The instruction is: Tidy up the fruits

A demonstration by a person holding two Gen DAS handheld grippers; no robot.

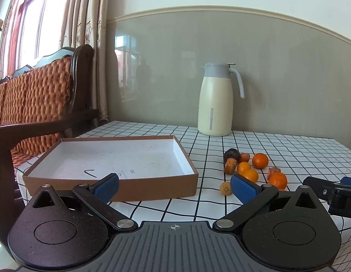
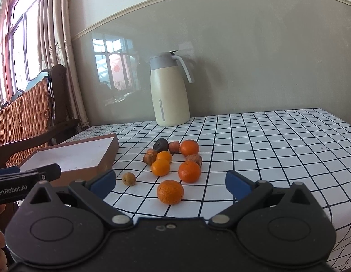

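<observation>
a loose cluster of small fruits [image 2: 173,165] is seen on the checked tablecloth [image 2: 266,140], just right of an empty cardboard box [image 1: 111,158]. the right gripper [image 2: 170,181] is held with jaws spread and empty before the nearest orange [image 2: 170,191]; the left gripper [image 1: 174,188] is likewise released. round fruit could be nudged and rolled toward the table's near edge. open cloth is left to the right.

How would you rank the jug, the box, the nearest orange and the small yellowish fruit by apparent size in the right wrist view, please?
1. Jug
2. Box, though partly cut off by the gripper, so its place against the jug is unsure
3. Nearest orange
4. Small yellowish fruit
</observation>
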